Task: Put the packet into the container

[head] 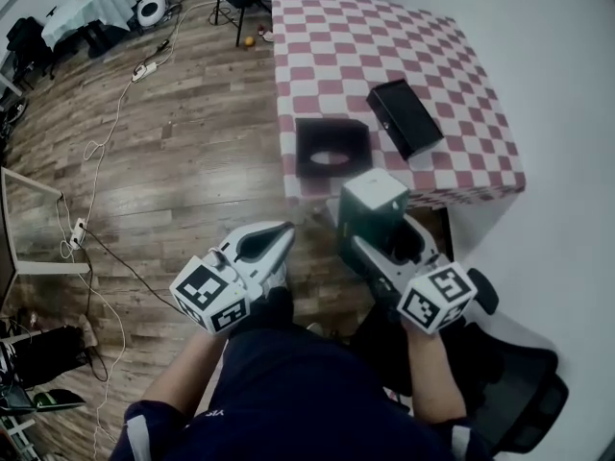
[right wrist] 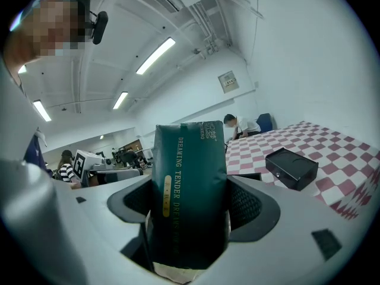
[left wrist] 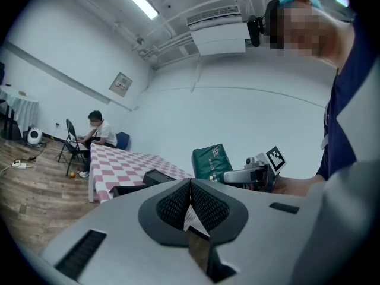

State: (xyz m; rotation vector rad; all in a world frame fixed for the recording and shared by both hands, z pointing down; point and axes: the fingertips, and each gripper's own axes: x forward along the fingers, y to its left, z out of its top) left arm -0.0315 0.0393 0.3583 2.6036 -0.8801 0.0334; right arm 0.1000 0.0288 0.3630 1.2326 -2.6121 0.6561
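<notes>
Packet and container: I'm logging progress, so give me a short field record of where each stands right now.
packet: green, upright, held by right gripper
container: black, open top, near edge of table, packet not in it
black box: closed, on table beside container
left gripper: fingers together, holding nothing
task stage: packet held, not yet placed

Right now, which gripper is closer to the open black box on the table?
Right. The right gripper, holding the green packet, sits just short of the open black box at the table edge; the left gripper hangs farther back over the floor.
</notes>
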